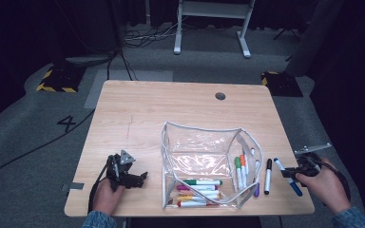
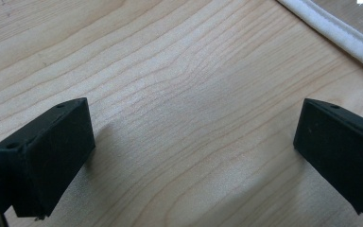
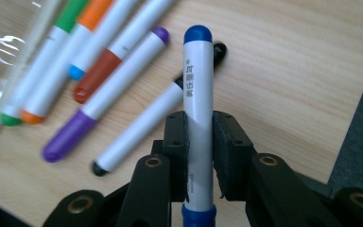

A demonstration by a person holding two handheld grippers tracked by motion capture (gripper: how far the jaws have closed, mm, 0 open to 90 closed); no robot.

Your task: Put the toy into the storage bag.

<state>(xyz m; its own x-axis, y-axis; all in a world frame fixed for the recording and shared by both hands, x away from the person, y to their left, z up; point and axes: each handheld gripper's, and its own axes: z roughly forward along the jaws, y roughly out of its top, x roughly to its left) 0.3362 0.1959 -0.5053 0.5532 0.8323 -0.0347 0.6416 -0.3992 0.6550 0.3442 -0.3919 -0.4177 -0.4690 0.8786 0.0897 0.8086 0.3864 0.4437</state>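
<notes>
A: Item one, near right corner of the desk (image 1: pixel 123 102): the right gripper (image 3: pixel 199 130) is clamping the blue marker (image 3: pixel 198 94) across its white barrel, jaws closed snugly on both sides, and is holding it off the desk just beside the right edge.

B: Risk?

A: The grip is sitting low on the barrel, so the long upper end could be swinging or sliding in the pads on the way to the clear pouch (image 1: pixel 204 142). Its floppy wall could also be catching the tip and folding inward.

B: Item two?

A: The left gripper (image 2: pixel 189 142), near left corner, is standing wide open over bare wood, holding nothing, with the pouch's white binding just beyond. Nothing is steadying the pouch, so a nudge could be shifting it.

B: Loose stock?

A: The black marker (image 1: pixel 267 175) and purple marker (image 3: pixel 104 97) are lying between pouch and right hand (image 1: pixel 325 187); a low pass could be knocking them toward the near edge.

B: Lettering?

A: Small dark characters are running along the blue marker's barrel; I cannot read them. No brand is legible.
</notes>
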